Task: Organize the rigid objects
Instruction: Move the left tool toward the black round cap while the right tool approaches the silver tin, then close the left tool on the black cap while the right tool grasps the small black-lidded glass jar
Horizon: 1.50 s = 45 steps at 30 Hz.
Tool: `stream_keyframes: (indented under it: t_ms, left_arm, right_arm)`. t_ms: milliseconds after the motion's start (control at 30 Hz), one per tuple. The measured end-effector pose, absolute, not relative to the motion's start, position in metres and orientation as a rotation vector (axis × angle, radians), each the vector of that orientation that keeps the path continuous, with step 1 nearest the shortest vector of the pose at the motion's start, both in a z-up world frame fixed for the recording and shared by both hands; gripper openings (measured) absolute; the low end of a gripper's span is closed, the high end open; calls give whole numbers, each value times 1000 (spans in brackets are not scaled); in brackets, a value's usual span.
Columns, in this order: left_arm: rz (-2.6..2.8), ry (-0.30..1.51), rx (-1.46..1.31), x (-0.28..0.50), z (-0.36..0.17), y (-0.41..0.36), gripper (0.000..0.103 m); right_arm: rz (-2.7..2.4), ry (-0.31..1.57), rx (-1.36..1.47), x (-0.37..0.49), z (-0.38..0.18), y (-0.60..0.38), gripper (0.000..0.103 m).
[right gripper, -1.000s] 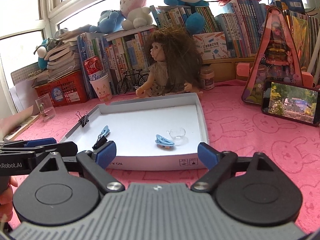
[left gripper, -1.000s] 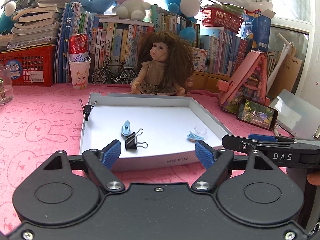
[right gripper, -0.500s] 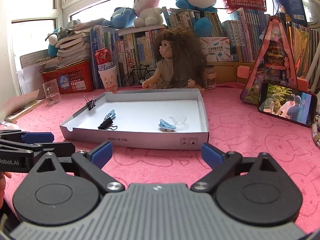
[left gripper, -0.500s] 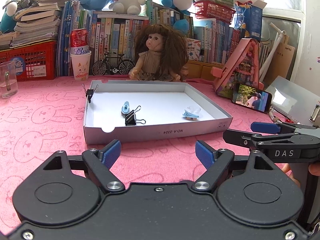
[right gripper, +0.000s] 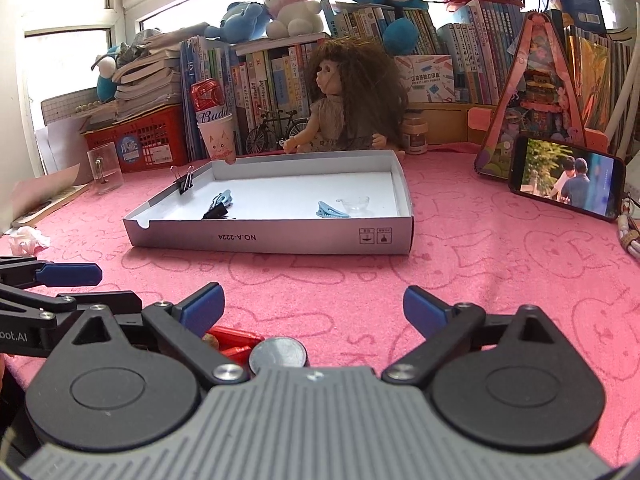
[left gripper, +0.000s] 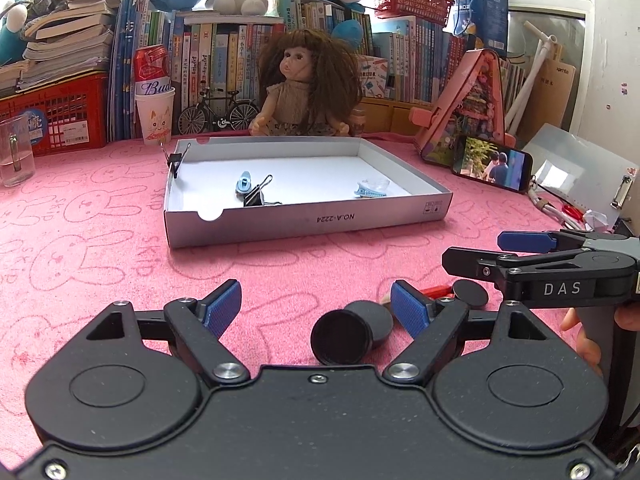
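Note:
A shallow white box [left gripper: 304, 220] [right gripper: 272, 236] sits on the pink cloth. It holds a blue hair clip [left gripper: 243, 182], a black binder clip [left gripper: 256, 198], another blue clip [left gripper: 370, 191] [right gripper: 331, 210] and a clear cup [right gripper: 354, 203]. A binder clip [left gripper: 175, 159] grips its left wall. My left gripper [left gripper: 316, 304] is open, low over dark round discs [left gripper: 340, 338]. My right gripper [right gripper: 314, 306] is open near a grey disc [right gripper: 278, 354] and a red object [right gripper: 234, 340]. It also shows in the left wrist view [left gripper: 532, 250].
A doll [left gripper: 308, 84], books, a red crate [left gripper: 60, 116], a can in a paper cup [left gripper: 154, 116] and a model bicycle line the back. A glass [left gripper: 14, 152] stands left. A phone [left gripper: 494, 163] leans on a pink house toy [left gripper: 468, 104] at right.
Both grippers have pulled back from the box and dropped low to the near table edge. Dark discs and a red object have come into view between the fingers.

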<state>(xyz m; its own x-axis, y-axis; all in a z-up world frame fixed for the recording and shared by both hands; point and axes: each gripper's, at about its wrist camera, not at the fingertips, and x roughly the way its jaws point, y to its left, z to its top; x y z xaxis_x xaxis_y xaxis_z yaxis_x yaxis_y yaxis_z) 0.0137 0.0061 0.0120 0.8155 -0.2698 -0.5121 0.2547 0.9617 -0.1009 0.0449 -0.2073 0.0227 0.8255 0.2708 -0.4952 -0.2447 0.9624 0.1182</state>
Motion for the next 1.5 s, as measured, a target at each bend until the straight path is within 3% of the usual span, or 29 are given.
stream_keyframes:
  t_ms: [333, 500, 700, 1067, 1500]
  left_arm:
    - [-299, 568, -19, 3, 5, 4, 74]
    - [-302, 580, -32, 2, 2, 6, 57]
    - [-307, 590, -35, -1, 0, 5, 44]
    - [-242, 551, -5, -4, 3, 9, 43]
    - [-166, 571, -13, 1, -2, 18, 43]
  right_arm:
    - [260, 550, 36, 34, 14, -209, 100]
    - [262, 550, 52, 29, 11, -211, 100]
    - [281, 539, 40, 23, 10, -209, 96]
    - [270, 523, -21, 14, 10, -205, 78]
    - [280, 520, -48, 13, 8, -199, 65]
